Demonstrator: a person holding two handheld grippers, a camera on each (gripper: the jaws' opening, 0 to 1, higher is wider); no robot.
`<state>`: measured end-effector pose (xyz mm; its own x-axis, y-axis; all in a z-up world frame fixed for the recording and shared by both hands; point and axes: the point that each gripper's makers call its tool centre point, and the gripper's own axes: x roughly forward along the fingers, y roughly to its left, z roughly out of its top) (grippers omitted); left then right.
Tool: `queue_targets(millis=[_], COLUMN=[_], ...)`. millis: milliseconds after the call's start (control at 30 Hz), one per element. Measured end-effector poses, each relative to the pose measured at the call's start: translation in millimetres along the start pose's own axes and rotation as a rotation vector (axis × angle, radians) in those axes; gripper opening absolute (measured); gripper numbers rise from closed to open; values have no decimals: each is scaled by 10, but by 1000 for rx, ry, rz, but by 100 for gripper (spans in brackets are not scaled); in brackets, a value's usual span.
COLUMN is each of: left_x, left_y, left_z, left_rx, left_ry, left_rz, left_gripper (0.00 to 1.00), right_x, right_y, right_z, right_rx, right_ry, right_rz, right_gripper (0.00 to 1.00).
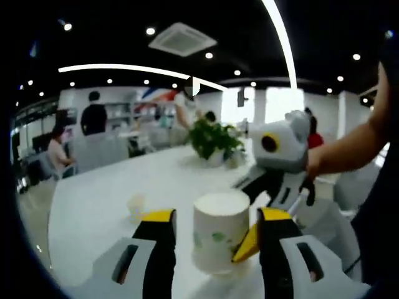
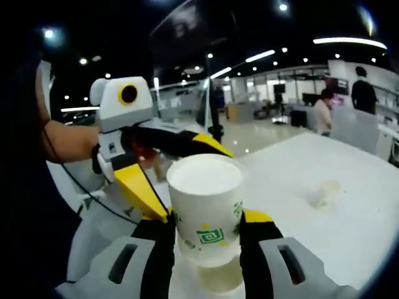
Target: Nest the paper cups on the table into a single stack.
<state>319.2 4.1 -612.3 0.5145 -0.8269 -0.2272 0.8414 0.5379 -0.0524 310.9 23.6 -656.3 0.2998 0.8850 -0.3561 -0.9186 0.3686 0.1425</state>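
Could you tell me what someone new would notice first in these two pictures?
A white paper cup with a green logo, gripped between the right gripper jaws. In the left gripper view, the left gripper jaws frame the cup, with the white table and a potted plant behind it.

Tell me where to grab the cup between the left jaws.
Pinch the paper cup across its side wall just below the rim, with the left gripper coming level from the side: it stands upright and tapers downward, so the wider top should resist slipping.
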Motion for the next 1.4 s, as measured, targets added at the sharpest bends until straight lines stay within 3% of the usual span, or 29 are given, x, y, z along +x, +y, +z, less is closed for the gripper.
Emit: queue_targets(millis=[600, 1033, 1200, 1400], left_x=[21, -9, -67, -152], left_y=[-99, -41, 65, 188], left_z=[-28, 144, 240, 309], left_rx=[4, 55, 32, -10], left_ry=[30, -3, -37, -71], left_rz=[-28, -15, 4, 24], left_gripper=[39, 38, 38, 38], right_x=[22, -96, -197, -417], right_y=[131, 79, -43, -204], right_z=[7, 129, 183, 280], right_rx=[-95, -146, -146, -125], right_ry=[39, 21, -9, -74], right_rz=[27, -5, -52, -119], right_gripper=[37, 41, 60, 61])
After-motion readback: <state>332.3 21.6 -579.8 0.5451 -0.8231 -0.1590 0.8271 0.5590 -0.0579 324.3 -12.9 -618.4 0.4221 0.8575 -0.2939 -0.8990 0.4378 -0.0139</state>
